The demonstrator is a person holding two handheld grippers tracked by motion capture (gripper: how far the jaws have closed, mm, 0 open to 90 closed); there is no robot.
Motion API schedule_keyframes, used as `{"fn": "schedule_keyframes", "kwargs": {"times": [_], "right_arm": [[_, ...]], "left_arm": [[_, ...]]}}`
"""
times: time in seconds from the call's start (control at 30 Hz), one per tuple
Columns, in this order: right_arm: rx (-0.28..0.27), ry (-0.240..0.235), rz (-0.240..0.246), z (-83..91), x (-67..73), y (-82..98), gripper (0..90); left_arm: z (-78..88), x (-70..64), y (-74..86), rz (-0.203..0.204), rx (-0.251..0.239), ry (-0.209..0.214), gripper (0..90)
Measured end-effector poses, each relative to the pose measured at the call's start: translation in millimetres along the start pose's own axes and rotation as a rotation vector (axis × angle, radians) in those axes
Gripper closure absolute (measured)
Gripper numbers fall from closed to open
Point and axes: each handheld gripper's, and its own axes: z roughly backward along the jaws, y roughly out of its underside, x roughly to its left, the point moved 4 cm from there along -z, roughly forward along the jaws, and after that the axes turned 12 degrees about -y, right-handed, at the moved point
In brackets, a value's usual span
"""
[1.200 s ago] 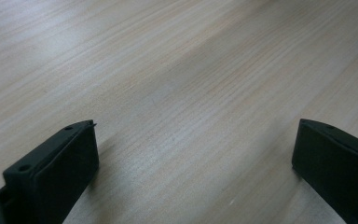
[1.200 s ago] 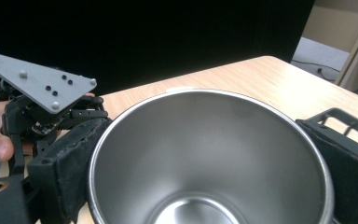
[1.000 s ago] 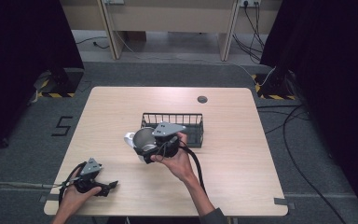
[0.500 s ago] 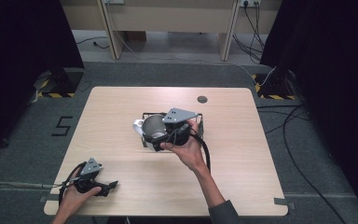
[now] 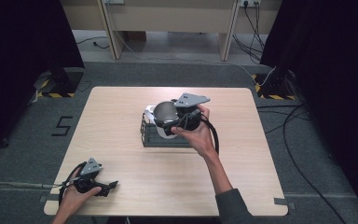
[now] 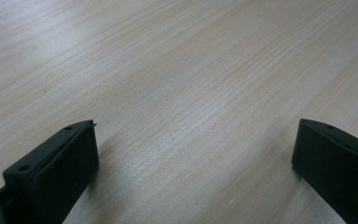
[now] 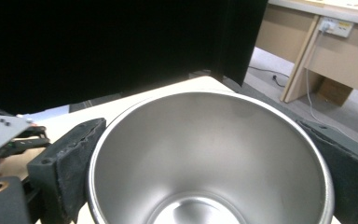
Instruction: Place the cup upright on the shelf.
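Observation:
My right gripper (image 5: 170,125) is shut on a shiny steel cup (image 5: 164,112), held in the air over the black wire basket (image 5: 154,139) at the table's middle. In the right gripper view the cup's bare inside (image 7: 205,154) sits between the two black pads (image 7: 70,158), which press on its rim from both sides. My left gripper (image 5: 108,186) rests on the wood near the front left corner. Its jaws stand wide apart in the left gripper view, and my left gripper (image 6: 191,177) holds nothing.
The light wooden table (image 5: 121,116) has bare wood left of and in front of the basket. The other hand's grey-plated gripper (image 7: 0,133) appears far left in the right gripper view. Dark curtains flank the table, and cables lie on the floor at right.
The right hand has carried the steel cup away from the person and to the right, from in front of the basket to above it. The left gripper has stayed put.

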Motion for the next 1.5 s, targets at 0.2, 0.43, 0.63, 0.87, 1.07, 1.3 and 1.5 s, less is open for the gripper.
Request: {"fn": "schedule_keyframes", "kwargs": {"times": [0.2,0.43,0.63,0.87,1.07,1.3,1.5], "right_arm": [[0.0,0.012,-0.015,-0.2,-24.9,4.5,6.2],[0.009,0.004,-0.019,-6.0,-42.2,13.3,6.2],[0.022,-0.01,-0.011,-9.4,-51.9,20.2,6.2],[0.043,-0.011,-0.018,-11.1,-61.3,29.0,6.2],[0.063,-0.022,-0.018,-15.8,-64.2,34.4,6.1],[0.071,-0.026,-0.045,-17.5,-68.4,45.8,6.1],[0.087,-0.019,-0.071,-16.7,-72.0,58.5,6.1]], "left_arm": [[-0.1,0.1,0.0,-0.001,-0.001,-0.001,0.0],[-0.1,0.1,0.0,-0.001,-0.002,-0.001,0.0],[0.0,0.0,0.1,-0.001,-0.001,-0.001,0.0],[0.1,-0.2,0.2,0.001,-0.002,-0.001,0.0],[0.3,0.0,0.3,-0.003,0.001,-0.001,0.0],[0.4,0.0,0.4,-0.003,0.001,-0.001,0.0],[0.4,0.0,0.4,-0.003,0.001,-0.001,0.0]]}}
